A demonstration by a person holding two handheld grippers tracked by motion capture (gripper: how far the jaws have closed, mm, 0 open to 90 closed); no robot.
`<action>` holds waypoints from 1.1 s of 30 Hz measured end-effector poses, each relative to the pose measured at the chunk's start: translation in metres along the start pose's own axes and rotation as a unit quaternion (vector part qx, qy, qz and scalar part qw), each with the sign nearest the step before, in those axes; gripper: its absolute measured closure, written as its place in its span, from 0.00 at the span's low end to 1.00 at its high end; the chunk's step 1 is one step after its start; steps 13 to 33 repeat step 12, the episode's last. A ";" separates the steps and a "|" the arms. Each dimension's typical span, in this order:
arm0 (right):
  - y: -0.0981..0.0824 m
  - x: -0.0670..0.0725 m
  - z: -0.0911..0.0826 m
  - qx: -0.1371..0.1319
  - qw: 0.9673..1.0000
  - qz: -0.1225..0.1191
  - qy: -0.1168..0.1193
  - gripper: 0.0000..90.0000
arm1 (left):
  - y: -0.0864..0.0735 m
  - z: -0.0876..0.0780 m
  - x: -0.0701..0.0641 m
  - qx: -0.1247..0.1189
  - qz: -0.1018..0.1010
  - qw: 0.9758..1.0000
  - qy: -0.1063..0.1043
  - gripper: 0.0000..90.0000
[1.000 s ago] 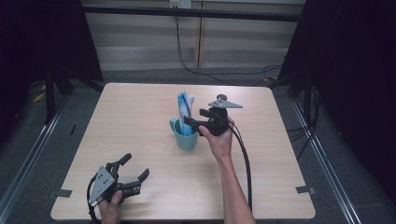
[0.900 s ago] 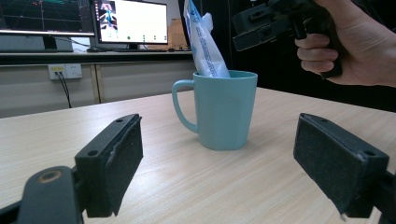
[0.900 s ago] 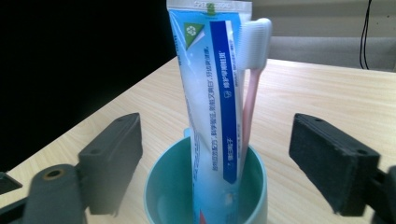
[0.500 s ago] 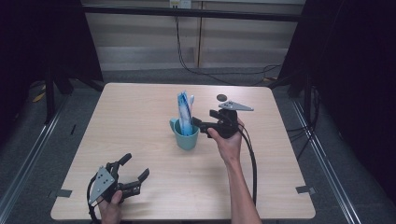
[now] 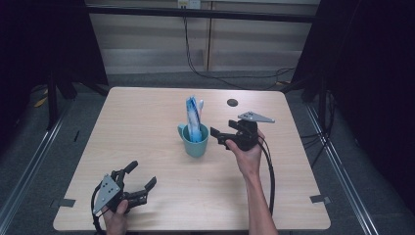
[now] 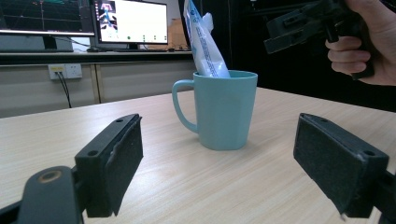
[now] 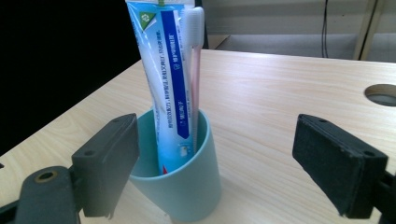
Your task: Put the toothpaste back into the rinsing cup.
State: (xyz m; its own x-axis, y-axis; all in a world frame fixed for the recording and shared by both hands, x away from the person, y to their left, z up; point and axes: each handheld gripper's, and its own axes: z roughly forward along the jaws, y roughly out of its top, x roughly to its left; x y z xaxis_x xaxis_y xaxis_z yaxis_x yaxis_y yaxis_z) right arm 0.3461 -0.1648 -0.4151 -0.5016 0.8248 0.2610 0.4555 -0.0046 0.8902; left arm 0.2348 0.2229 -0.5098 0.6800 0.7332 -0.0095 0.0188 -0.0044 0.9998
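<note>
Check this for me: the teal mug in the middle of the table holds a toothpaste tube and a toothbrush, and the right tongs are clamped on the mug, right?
Not quite. The right tongs are open beside the teal mug, not clamped on it; the right gripper view shows their jaws wide apart. The toothpaste tube and toothbrush do stand in the mug.

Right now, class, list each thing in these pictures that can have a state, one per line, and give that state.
Mug: upright on the table, holding two items.
Toothpaste tube: standing in the mug, leaning on its rim.
Toothbrush: standing in the mug, bristles up.
Left gripper: jaws open, holding nothing, near the table's front edge.
Right gripper: jaws open, holding nothing, beside the mug.
</note>
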 end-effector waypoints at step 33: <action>-0.007 -0.006 -0.019 -0.010 1.000 -0.001 -0.018 0.16 | 0.000 0.000 0.000 0.000 0.000 1.000 0.000 0.18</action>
